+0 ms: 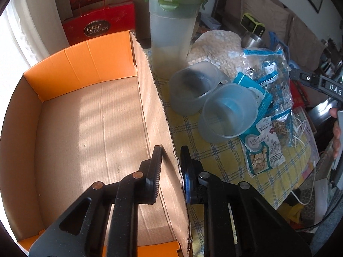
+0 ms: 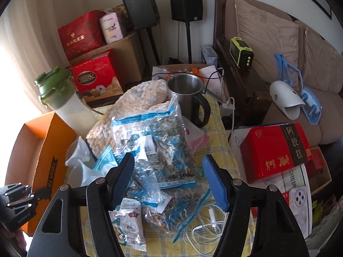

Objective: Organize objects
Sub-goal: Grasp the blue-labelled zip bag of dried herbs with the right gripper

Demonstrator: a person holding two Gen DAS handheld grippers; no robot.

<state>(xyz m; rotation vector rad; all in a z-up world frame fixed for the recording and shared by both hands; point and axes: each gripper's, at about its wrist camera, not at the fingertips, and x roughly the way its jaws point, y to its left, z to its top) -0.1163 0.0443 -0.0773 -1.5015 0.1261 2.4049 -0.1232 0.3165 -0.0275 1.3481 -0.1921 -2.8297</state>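
left wrist view: the left gripper (image 1: pixel 171 162) straddles the right-hand wall of the cardboard box (image 1: pixel 85 111), one finger inside the box and one outside — the jaws nearly closed, pinching the wall's torn top edge. the box has an orange inner lining and a bare brown floor, and sits on the yellow checked tablecloth (image 1: pixel 216 156). just beside the box stand a tall translucent shaker with a green lid (image 1: pixel 173 27) and two clear plastic cups (image 1: pixel 214 102), which lean against each other. behind the cups lie a round rice cracker (image 1: pixel 216 45) and blue-and-clear snack bags (image 1: pixel 268 90).

right wrist view: the right gripper (image 2: pixel 169 180) hangs over the pile of snack bags (image 2: pixel 158 150), its jaws partly open with a bag between them; the blue pads do not visibly press on it. a steel mug with a black handle (image 2: pixel 188 96) stands behind the pile, a red tin (image 2: pixel 274 150) lies to the right, and a white cable (image 2: pixel 205 224) trails near the lower edge. the left gripper (image 2: pixel 19 201) shows at the box's orange outer side (image 2: pixel 53 150).
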